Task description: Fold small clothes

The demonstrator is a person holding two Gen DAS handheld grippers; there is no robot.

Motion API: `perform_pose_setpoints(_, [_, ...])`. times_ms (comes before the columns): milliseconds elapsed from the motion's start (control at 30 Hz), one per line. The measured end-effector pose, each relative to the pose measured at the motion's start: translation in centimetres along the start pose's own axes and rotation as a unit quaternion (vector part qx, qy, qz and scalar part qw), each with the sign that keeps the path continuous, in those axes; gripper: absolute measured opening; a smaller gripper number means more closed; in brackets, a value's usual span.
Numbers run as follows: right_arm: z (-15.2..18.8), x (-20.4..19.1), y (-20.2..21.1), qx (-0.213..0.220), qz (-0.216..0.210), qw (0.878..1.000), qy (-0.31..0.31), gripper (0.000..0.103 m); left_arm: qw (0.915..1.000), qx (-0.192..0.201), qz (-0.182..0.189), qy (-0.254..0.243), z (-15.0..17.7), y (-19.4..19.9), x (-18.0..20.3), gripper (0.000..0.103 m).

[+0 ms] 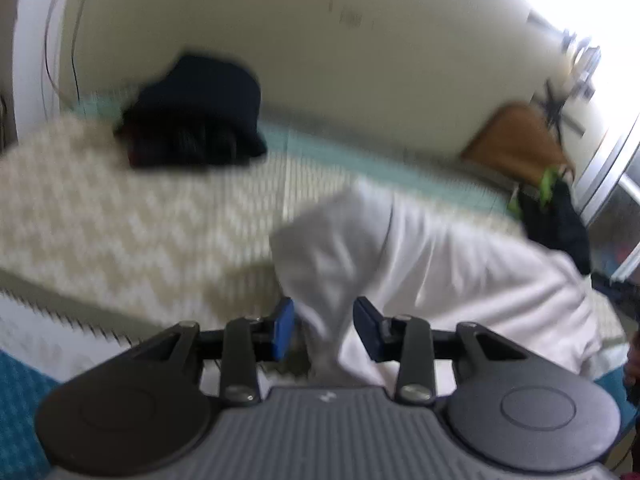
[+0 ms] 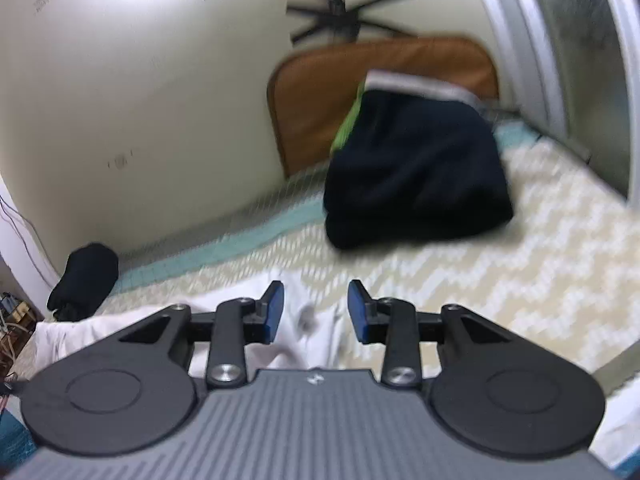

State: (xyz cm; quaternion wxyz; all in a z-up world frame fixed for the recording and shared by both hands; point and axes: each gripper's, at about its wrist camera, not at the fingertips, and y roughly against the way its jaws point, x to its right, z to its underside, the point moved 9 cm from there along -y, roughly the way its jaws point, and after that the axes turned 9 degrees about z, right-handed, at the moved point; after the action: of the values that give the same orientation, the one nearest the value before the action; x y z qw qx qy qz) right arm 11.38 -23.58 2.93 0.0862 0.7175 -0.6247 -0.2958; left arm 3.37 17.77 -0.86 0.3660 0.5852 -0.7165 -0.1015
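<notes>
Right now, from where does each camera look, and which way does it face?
Left wrist view: sits on the left tool, looking forward and down across the patterned bedspread to the wall; its two blue pads stand apart with a fold of the white garment between them.
Right wrist view: sits on the right tool, looking over the bedspread toward the dark shorts and brown headboard; its pads stand apart above the white garment.
Shared: the white garment, bedspread, dark shorts, headboard and a second dark bundle by the wall.

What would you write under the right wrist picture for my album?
Open right gripper over a white garment on the patterned bedspread, dark shorts beyond.
</notes>
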Motion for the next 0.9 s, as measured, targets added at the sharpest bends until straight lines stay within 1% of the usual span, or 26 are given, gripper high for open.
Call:
perform_pose_setpoints(67, [-0.5, -0.5, 0.9, 0.013, -0.01, 1.0, 0.007, 0.039, 0.9993, 0.03, 0.023, -0.002, -1.6, 1.1, 1.0, 0.034])
perform_pose_setpoints(133, [-0.7, -2.1, 1.3, 0.019, -0.03, 0.999, 0.022, 0.038, 0.9973, 0.047, 0.055, -0.013, -2.9, 1.1, 2.7, 0.034])
perform_pose_setpoints(200, [-0.2, -4.5, 0.8, 0.013, -0.054, 0.997, 0.044, 0.038, 0.9956, 0.044, 0.077, -0.03, -3.4, -0.2, 4.4, 0.032])
perform_pose_setpoints(267, [0.5, -6.4, 0.0, 0.005, -0.064, 0.996, 0.066, 0.038, 0.9946, 0.033, 0.083, -0.053, -3.4, -2.2, 5.7, 0.032])
perform_pose_setpoints(333, [1.4, -8.0, -1.4, -0.007, -0.071, 0.994, 0.085, 0.038, 0.9948, 0.022, 0.081, -0.058, -3.6, -4.6, 5.9, 0.031])
perform_pose_setpoints(367, [1.9, -8.4, -2.2, -0.016, -0.073, 0.993, 0.088, 0.037, 0.9952, 0.017, 0.08, -0.054, -3.8, -5.7, 5.7, 0.028])
perform_pose_setpoints(400, [2.4, -8.6, -3.4, -0.031, -0.063, 0.993, 0.092, 0.036, 0.9962, 0.011, 0.072, -0.047, -4.0, -7.1, 5.1, 0.022])
perform_pose_setpoints(433, [2.8, -8.4, -4.4, -0.041, -0.043, 0.993, 0.1, 0.033, 0.9976, 0.004, 0.056, -0.041, -4.1, -8.4, 4.3, 0.018])
perform_pose_setpoints(467, [3.0, -7.8, -5.1, -0.044, -0.024, 0.993, 0.107, 0.032, 0.9991, -0.011, 0.027, -0.029, -4.2, -10.0, 3.1, 0.007])
perform_pose_setpoints(500, [3.2, -7.3, -5.8, -0.044, -0.013, 0.993, 0.106, 0.029, 0.9995, -0.029, 0.01, -0.012, -4.2, -11.1, 1.7, 0.006])
perform_pose_setpoints(533, [3.1, -6.9, -6.1, -0.043, -0.016, 0.995, 0.093, 0.029, 0.999, -0.042, 0.012, 0.009, -4.0, -12.2, 0.8, 0.006])
perform_pose_setpoints(600, [3.0, -6.2, -6.3, -0.04, -0.019, 0.997, 0.07, 0.029, 0.9985, -0.035, 0.024, 0.035, -4.3, -12.6, 0.0, 0.006])
perform_pose_setpoints(667, [3.3, -6.1, -6.1, -0.024, -0.025, 0.997, 0.065, 0.029, 0.997, -0.033, 0.038, 0.058, -4.6, -11.8, -0.1, 0.006])
perform_pose_setpoints(733, [3.6, -6.2, -5.4, -0.011, -0.029, 0.997, 0.069, 0.031, 0.9958, -0.022, 0.054, 0.071, -5.4, -10.8, -0.5, 0.006])
perform_pose_setpoints(800, [3.5, -6.2, -5.2, -0.009, -0.029, 0.997, 0.07, 0.031, 0.9964, -0.006, 0.041, 0.075, -6.6, -9.8, -0.8, 0.018])
perform_pose_setpoints(833, [3.5, -6.2, -5.2, -0.009, -0.03, 0.997, 0.068, 0.031, 0.9967, -0.001, 0.04, 0.071, -7.1, -9.4, -0.9, 0.02])
perform_pose_setpoints(900, [3.4, -6.1, -5.5, -0.009, -0.032, 0.997, 0.063, 0.031, 0.9967, -0.004, 0.047, 0.066, -7.9, -9.5, -0.7, 0.02])
